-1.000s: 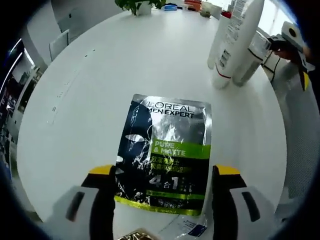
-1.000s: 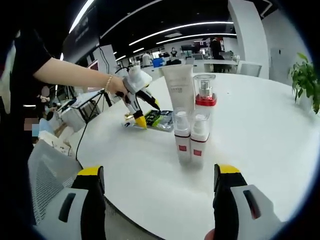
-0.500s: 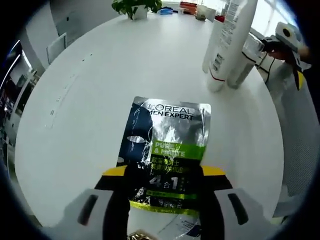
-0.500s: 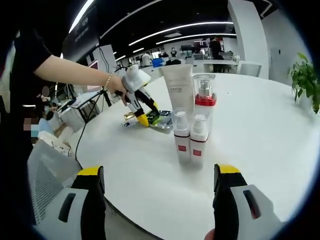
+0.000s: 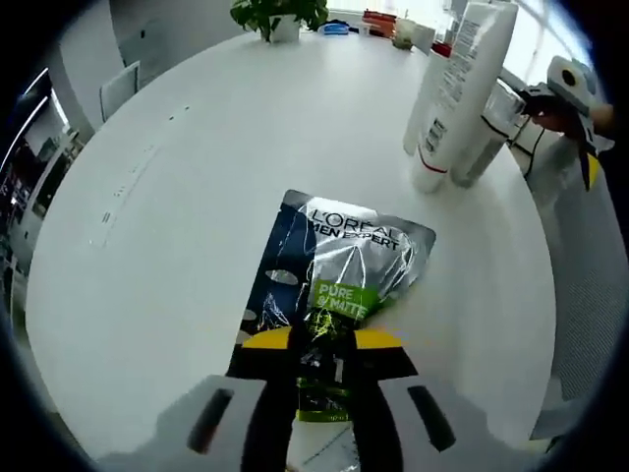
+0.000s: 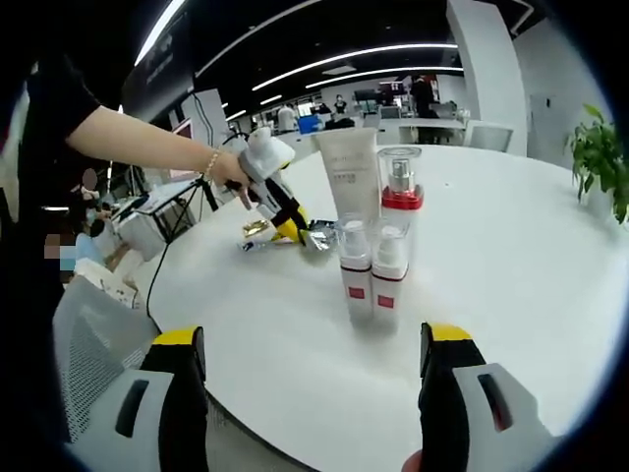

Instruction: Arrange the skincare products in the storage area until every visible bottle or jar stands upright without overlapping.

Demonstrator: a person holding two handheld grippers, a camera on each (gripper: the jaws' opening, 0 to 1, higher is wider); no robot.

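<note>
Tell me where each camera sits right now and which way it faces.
Left gripper view: rides the left hand-held gripper, looking down at the white table; its jaws pinch the L'Oreal sachet.
Right gripper view: rides the right hand-held gripper, jaws apart, held low at the table edge, facing the bottle cluster; the person's arm shows.
Shared: sachet, bottles, table; each view shows the other gripper.
</note>
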